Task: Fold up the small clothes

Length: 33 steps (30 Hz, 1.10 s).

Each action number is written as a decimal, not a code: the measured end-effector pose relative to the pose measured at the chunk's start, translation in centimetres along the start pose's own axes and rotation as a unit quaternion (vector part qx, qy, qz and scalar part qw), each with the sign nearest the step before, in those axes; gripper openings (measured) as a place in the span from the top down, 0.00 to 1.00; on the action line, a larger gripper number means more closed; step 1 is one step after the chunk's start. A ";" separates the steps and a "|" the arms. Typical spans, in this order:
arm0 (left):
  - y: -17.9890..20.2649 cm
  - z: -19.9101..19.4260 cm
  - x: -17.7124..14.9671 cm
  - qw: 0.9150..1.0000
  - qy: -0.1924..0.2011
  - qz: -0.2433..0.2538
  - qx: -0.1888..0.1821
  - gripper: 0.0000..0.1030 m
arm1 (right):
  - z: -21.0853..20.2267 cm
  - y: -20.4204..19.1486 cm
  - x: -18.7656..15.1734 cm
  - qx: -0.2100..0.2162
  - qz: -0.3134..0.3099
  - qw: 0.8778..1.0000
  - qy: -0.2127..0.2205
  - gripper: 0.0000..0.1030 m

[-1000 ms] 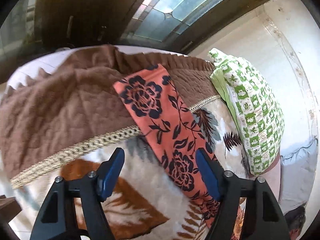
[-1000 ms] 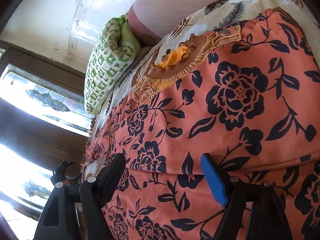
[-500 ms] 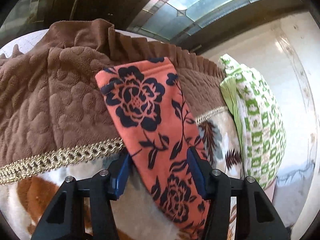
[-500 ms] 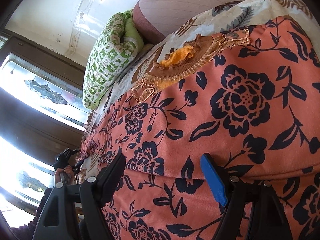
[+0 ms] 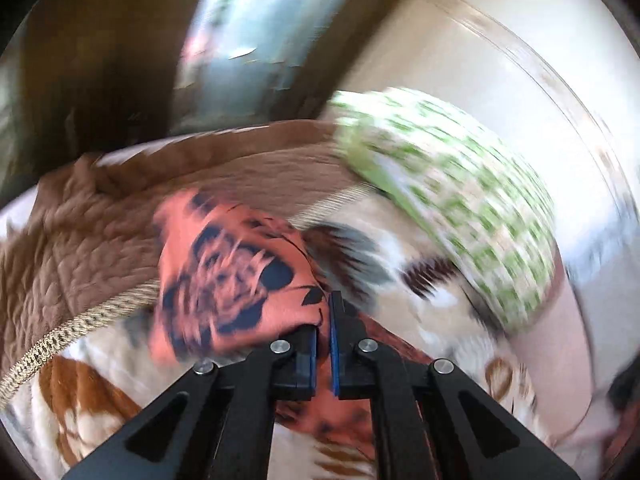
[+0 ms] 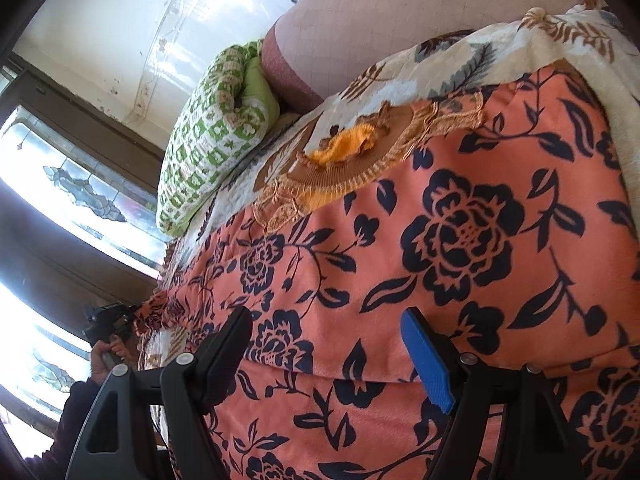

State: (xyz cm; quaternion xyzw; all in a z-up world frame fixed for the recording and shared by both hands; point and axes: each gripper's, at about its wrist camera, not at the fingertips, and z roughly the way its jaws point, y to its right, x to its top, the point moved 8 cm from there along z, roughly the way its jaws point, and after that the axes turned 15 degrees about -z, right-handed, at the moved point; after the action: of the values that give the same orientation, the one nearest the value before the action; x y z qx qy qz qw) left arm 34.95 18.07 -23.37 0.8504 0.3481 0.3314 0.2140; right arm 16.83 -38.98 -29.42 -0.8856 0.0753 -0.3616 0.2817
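Only the right wrist view shows the orange cloth (image 6: 440, 240) spread wide; right gripper (image 6: 326, 356) gapes above it. Left gripper (image 5: 323, 320) pinches its bunched end.

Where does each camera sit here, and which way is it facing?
Left wrist: on the left gripper, facing down onto the bed; jaws shut on the orange floral cloth.
Right wrist: on the right gripper, jaws open above the cloth, facing along the bed; the person's hand shows far left.
Shared: cloth, green pillow.
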 end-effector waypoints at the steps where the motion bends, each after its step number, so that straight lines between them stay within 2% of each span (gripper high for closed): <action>1: 1.9 -0.5 -1.1 1.000 -0.004 0.024 -0.010 0.96 | -0.2 0.0 0.2 0.000 0.001 1.000 0.003 0.23; 5: 9.5 -2.7 -7.0 0.991 -0.029 0.121 -0.050 0.96 | -1.8 0.2 1.2 -0.003 0.000 1.000 0.026 0.23; 9: 16.6 -4.2 -14.9 0.973 -0.065 0.203 -0.090 0.96 | -3.6 0.9 2.3 -0.007 0.008 0.999 0.049 0.23; 14: 22.9 -4.0 -25.8 0.948 -0.132 0.265 -0.120 0.96 | -5.6 2.2 3.2 -0.009 0.032 0.997 0.075 0.23; 21: 27.5 -2.0 -40.5 0.917 -0.233 0.296 -0.131 0.96 | -9.3 5.6 5.0 0.000 0.095 0.987 0.127 0.23; 22: 27.8 -1.6 -42.8 0.909 -0.255 0.303 -0.132 0.95 | -9.9 6.3 5.2 0.001 0.106 0.985 0.135 0.23; 23: 27.8 -1.3 -44.8 0.901 -0.274 0.313 -0.123 0.87 | -10.3 6.9 5.3 -0.002 0.114 0.984 0.141 0.23; 24: 27.5 -1.5 -46.2 0.894 -0.289 0.322 -0.112 0.69 | -10.6 7.4 5.5 -0.006 0.119 0.983 0.143 0.23; 25: 27.3 -1.4 -47.2 0.888 -0.304 0.330 -0.104 0.58 | -10.9 7.9 5.5 -0.011 0.125 0.982 0.144 0.23; 26: 27.2 -1.6 -47.6 0.882 -0.315 0.336 -0.104 0.43 | -11.2 8.8 5.4 -0.020 0.137 0.980 0.143 0.23; 30: 27.3 -3.9 -44.6 0.875 -0.301 0.347 -0.151 0.35 | -11.0 10.2 5.0 -0.033 0.155 0.979 0.128 0.22; 31: 27.4 -4.6 -42.9 0.878 -0.286 0.347 -0.165 0.32 | -10.8 10.2 5.0 -0.035 0.153 0.980 0.124 0.22; 33: 27.0 -5.5 -39.0 0.892 -0.241 0.339 -0.175 0.20 | -10.1 9.5 5.0 -0.036 0.140 0.983 0.112 0.22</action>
State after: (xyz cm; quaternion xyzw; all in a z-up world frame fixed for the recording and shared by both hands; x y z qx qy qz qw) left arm 22.26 -27.79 -19.68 0.9193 -0.0875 0.2244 0.3112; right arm 14.20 -53.04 -25.82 -0.8299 0.2424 -0.4127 0.2866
